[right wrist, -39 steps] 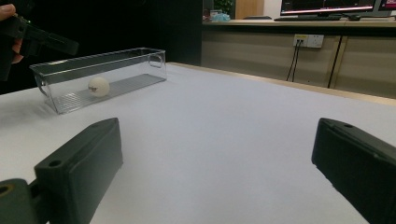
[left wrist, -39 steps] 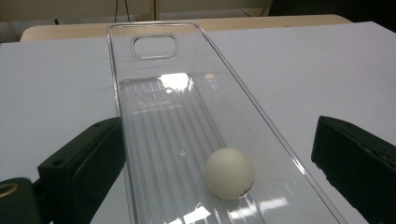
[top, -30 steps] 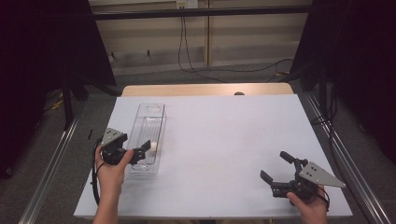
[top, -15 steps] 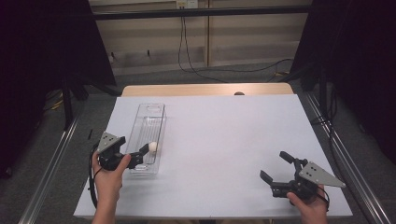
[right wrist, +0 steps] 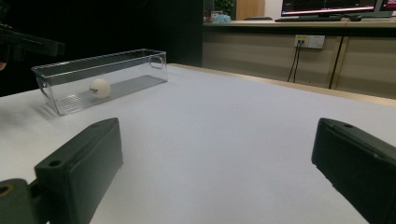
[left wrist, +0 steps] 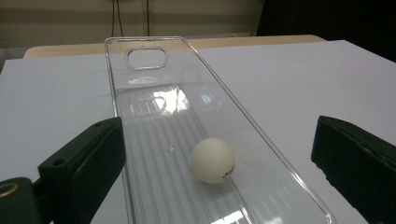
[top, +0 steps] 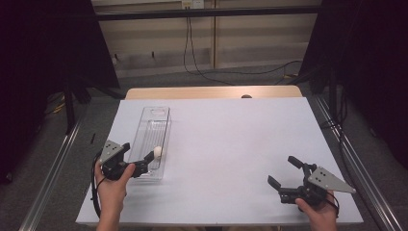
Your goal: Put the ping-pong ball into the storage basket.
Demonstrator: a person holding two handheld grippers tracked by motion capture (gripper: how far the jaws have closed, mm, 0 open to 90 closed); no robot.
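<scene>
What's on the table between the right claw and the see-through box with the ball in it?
Nothing. In the high view, bare white table stretches from the right claw to the clear box holding the white ball; the right gripper view shows the same.

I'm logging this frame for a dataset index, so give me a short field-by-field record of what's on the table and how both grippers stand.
surface: white table
container: clear plastic bin, long and narrow, on the table's left side
contents: one white ball on the bin's ribbed floor, near its close end
left gripper: open, at the bin's near end, jaws apart and holding nothing
right gripper: open, low over bare table at the near right, holding nothing
ball contact: neither gripper touches it
</scene>
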